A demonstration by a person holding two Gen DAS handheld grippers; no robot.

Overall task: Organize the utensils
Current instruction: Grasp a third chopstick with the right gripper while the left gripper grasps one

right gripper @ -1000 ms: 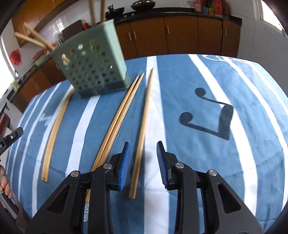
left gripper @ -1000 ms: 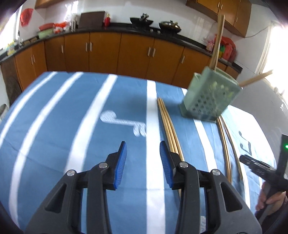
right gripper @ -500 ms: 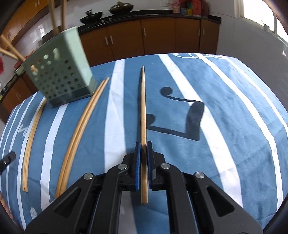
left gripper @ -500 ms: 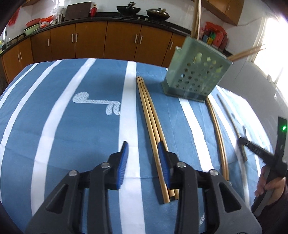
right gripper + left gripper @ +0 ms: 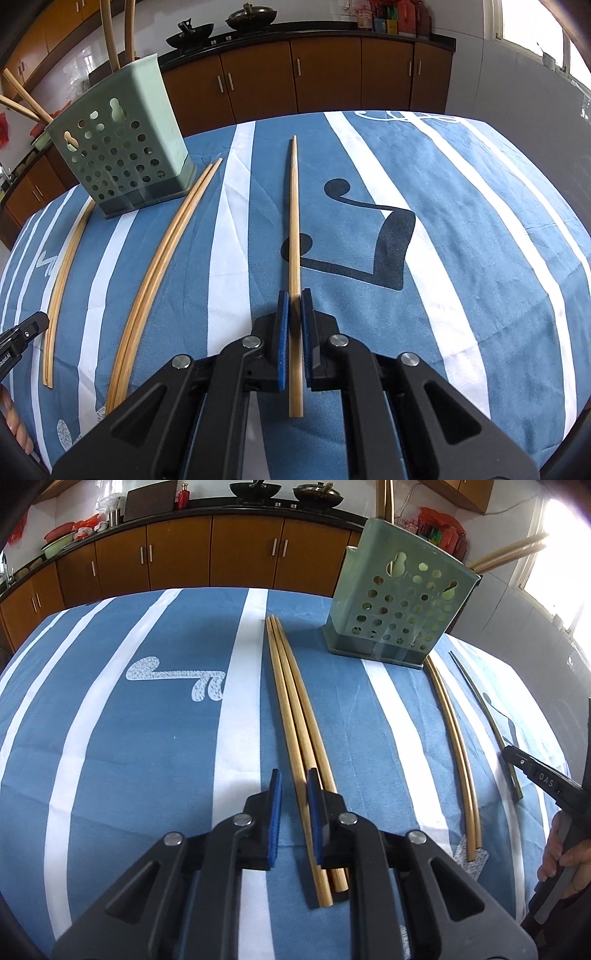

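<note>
Your right gripper (image 5: 294,325) clenches one chopstick (image 5: 293,221) low over the tablecloth (image 5: 480,229), your left gripper (image 5: 294,806) straddles another chopstick pair (image 5: 295,716) unclosed, and gripping so near the end risks pivoting short of the holder (image 5: 122,147).

The room is bright with daylight. It pours in from a window (image 5: 554,565) on the right, so white there that it glares. Both pictures bend at the edges, so the desk (image 5: 147,738) looks round, and the corners go dark. Shadows are soft. A chopstick (image 5: 294,236) looks a little blurry near its held end.
</note>
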